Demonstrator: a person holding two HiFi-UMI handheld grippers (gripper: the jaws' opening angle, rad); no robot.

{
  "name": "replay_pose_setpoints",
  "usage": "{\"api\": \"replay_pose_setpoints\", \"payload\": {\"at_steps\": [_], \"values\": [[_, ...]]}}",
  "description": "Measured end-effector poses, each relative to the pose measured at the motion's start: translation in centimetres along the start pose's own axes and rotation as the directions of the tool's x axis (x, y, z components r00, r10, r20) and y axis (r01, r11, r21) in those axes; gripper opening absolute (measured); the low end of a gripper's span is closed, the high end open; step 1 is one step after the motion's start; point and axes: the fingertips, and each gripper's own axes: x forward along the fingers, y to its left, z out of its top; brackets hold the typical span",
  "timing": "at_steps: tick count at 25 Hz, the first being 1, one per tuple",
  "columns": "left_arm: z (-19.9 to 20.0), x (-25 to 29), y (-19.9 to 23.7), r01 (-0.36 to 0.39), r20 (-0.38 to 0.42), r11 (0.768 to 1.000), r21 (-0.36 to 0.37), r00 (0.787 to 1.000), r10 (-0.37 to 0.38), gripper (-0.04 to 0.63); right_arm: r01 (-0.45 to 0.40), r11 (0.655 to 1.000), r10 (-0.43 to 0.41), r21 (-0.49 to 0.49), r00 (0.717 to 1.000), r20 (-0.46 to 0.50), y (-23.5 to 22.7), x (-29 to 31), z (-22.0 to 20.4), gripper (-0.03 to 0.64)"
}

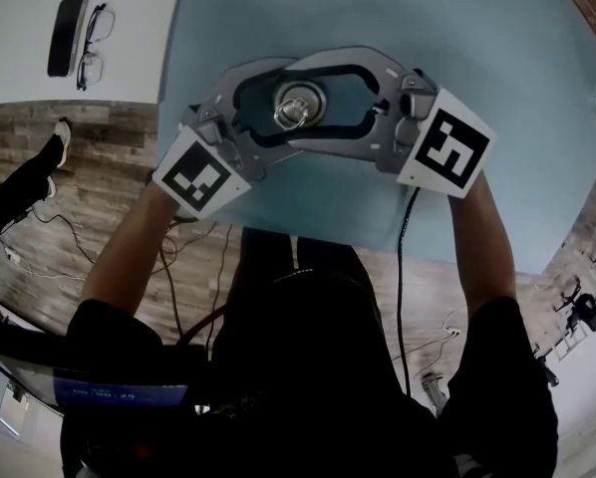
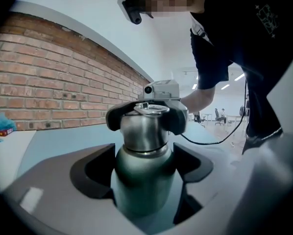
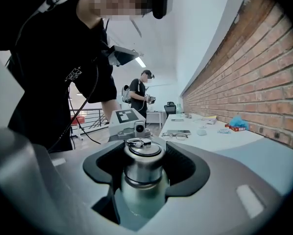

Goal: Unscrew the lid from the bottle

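Note:
A steel bottle [image 1: 298, 108] stands upright on the light blue table [image 1: 497, 38], seen from above with its ringed lid on top. My left gripper [image 2: 142, 173] comes in from the left and is shut on the bottle's rounded body [image 2: 142, 190], dark pads against both sides. Higher up, my right gripper [image 3: 145, 168] comes in from the right, its black pads [image 2: 178, 121] wrapped around the lid [image 3: 144, 151]. The lid sits on the neck, with a thin seam showing below it. The two sets of jaws overlap around the bottle in the head view.
A white table at the upper left holds glasses [image 1: 91, 43] and a dark phone [image 1: 67, 33]. A cable [image 1: 403, 267] hangs from the right gripper over the table's near edge. A brick wall [image 3: 264, 72] runs along the far side. Another person [image 3: 139, 94] stands far behind.

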Motion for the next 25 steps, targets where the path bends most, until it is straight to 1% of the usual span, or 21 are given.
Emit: {"api": "replay_pose_setpoints", "payload": {"at_steps": [2,4,12,16,21,23,25], "values": [[0.18,0.10,-0.02,0.012,-0.004,1.000,-0.005,1.000,-0.012,0.364,-0.012,1.000,0.012,-0.001,1.000,0.005,-0.04,-0.22,0.26,0.265],[0.23,0.13,-0.06,0.010,-0.006,1.000,-0.006,1.000,-0.010,0.365,-0.005,1.000,0.005,-0.003,1.000,0.014,-0.05,-0.26,0.44,0.266],[-0.06,-0.02,-0.03,-0.029,-0.014,0.999,-0.019,0.999,0.029,0.368,0.046,0.999,-0.046,-0.023,0.999,-0.009,0.08,-0.12,0.04,0.268],[-0.12,0.03,-0.08,-0.063,-0.016,0.998,-0.018,0.998,0.063,0.370,0.061,0.997,-0.062,-0.036,0.998,-0.026,0.30,-0.10,-0.16,0.269],[0.15,0.16,0.14,-0.112,-0.007,0.993,-0.027,0.994,0.112,0.374,0.082,0.995,-0.084,-0.048,0.996,-0.033,0.35,-0.22,0.14,0.289],[0.07,0.11,0.18,-0.132,-0.005,0.991,-0.030,0.991,0.132,0.376,0.103,0.994,-0.105,-0.048,0.993,-0.048,0.39,-0.13,-0.13,0.300],[-0.21,-0.14,0.31,-0.162,-0.007,0.986,-0.032,0.987,0.162,0.379,0.142,0.989,-0.144,-0.044,0.988,-0.062,0.45,0.09,-0.49,0.314]]}}
